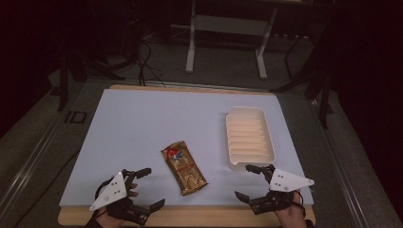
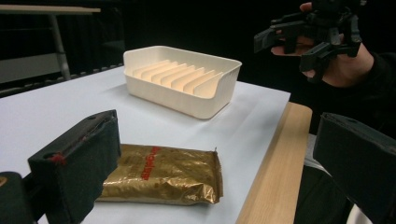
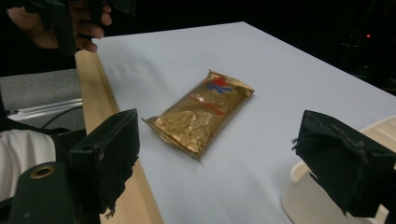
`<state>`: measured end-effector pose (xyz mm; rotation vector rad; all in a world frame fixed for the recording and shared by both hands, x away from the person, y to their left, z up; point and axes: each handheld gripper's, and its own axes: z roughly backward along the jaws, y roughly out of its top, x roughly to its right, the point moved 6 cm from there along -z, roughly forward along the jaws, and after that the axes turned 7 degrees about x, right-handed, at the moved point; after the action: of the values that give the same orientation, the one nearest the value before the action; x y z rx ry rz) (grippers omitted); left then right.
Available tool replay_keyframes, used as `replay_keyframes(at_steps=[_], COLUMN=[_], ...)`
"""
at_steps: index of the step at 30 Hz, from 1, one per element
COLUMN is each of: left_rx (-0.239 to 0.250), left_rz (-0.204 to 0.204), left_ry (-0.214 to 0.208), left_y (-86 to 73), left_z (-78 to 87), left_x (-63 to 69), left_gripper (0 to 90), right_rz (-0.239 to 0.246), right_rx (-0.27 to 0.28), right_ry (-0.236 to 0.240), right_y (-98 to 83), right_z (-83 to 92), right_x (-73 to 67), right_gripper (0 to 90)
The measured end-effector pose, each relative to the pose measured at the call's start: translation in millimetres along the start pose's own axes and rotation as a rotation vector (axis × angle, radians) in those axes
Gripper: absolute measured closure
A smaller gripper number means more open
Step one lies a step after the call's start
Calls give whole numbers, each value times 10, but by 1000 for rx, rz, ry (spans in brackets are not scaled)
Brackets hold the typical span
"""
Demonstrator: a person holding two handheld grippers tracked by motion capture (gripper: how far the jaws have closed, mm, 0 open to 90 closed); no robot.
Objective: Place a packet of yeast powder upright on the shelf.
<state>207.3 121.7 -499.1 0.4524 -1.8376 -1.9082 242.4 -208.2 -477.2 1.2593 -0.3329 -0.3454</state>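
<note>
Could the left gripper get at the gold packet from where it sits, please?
Probably yes. The left gripper is open, holds nothing, and sits at the near edge beside the packet, with bare table between them. The tray and right gripper lie on the packet's other side.

The crinkled gold foil packet (image 1: 184, 167) has a glossy, metallic sheen that catches the light along its creases, with red and blue print on its face. The cream ribbed plastic tray (image 1: 250, 138) looks smooth and softly satin, its moulded ridges clean-edged. The table (image 1: 157, 114) carries a pale, matt, paper-like sheet, smooth and without shine, and bare light wood with a fine grain shows along its near edge. The black tongs of the left gripper (image 1: 149, 188) and right gripper (image 1: 248, 181) look like matt hard plastic, their pads faced with a dull, slightly frayed, rough black material.
</note>
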Motion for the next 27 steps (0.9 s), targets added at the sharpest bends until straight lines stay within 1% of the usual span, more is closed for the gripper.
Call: replay_keyframes(at_steps=[2,5,6,7,8,9,10,11,12,14,16,17,19,22,24,25,27], left_rx=[4,5,3,0,-9,-18,-18,-22,-20,-30,0,10,23,2,-1,-2,-13], left_rz=[3,5,2,-1,-4,-12,-12,-23,-23,-20,-23,-27,-15,-9,-24,-26,-14], left_ry=[-11,-23,-33,-41,-45,-45,-45,-52,-54,-50,-62,-75,-111,-152,-159,-160,-170], left_y=[2,1,-2,-4,-11,-18,-18,-23,-21,-7,43,67,105,139,164,176,198], left_z=[-3,-10,-14,-18,-23,-28,-28,-44,-48,-57,-69,-76,-95,-131,-158,-176,-215], left_x=[10,18,28,37,44,49,49,72,80,111,167,201,272,376,436,461,493], left_gripper=[15,15,15,16,16,16,16,16,16,16,16,16,16,16,16,16,16], right_rz=[-2,-2,-1,-19,-19,-29,-29,-24,-17,-18,-13,-14,-5,12,14,13,4], right_rx=[0,-4,-3,10,10,12,12,3,4,-1,4,6,22,50,68,72,73], right_ry=[1,-11,-23,-36,-36,-35,-35,-42,-43,-34,-31,-27,-28,-30,-23,-29,-42], right_y=[1,0,7,41,41,49,49,58,64,73,84,90,110,146,167,173,179], right_z=[2,6,14,40,40,47,47,46,43,37,35,36,36,44,49,51,57], right_x=[-2,1,3,3,3,0,0,-21,-27,-47,-64,-73,-84,-102,-116,-118,-117], right_gripper=[133,133,130,125,125,119,119,117,117,117,116,116,115,115,115,115,115])
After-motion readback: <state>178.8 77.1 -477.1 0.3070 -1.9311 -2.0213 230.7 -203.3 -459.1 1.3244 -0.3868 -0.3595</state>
